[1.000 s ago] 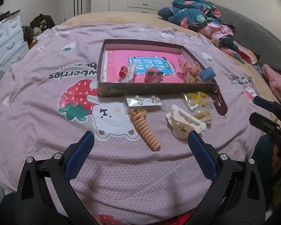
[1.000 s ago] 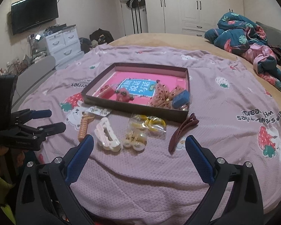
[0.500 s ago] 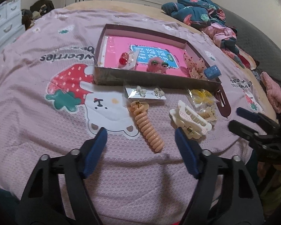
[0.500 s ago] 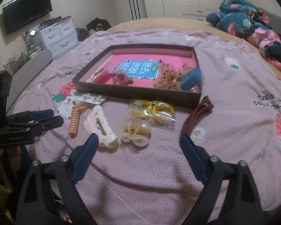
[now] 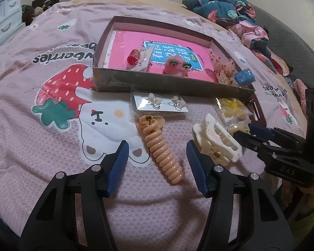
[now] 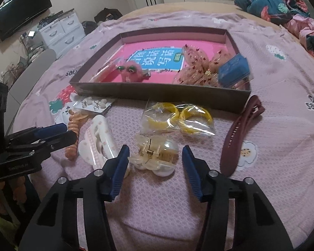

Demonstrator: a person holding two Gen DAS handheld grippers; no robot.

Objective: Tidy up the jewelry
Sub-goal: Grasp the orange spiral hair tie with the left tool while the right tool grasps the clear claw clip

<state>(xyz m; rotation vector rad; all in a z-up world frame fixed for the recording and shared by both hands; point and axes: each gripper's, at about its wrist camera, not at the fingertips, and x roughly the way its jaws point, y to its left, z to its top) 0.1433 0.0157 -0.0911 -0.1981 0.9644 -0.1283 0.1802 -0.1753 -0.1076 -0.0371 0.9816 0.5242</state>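
A shallow brown box (image 5: 169, 84) with a pink floor sits on the bed and also shows in the right wrist view (image 6: 163, 93). In front of it lie a peach spiral hair tie (image 5: 162, 149), an earring card (image 5: 160, 103), a white claw clip (image 5: 216, 139), a clear claw clip (image 6: 155, 158), bagged yellow hoops (image 6: 178, 118) and a maroon clip (image 6: 239, 135). My left gripper (image 5: 157, 146) is open, its fingers either side of the spiral tie. My right gripper (image 6: 155, 150) is open around the clear claw clip.
The box holds a red charm (image 5: 134, 57), a pink fuzzy clip (image 5: 176, 65), beige bows (image 6: 195, 67) and a blue case (image 6: 233, 70). Crumpled bedding (image 5: 226, 6) lies at the far right. White drawers (image 6: 60, 31) stand beyond the bed's left edge.
Both grippers have moved forward and down toward the items in front of the box. The left now straddles the spiral tie, the right the clear claw clip. Both stay open.
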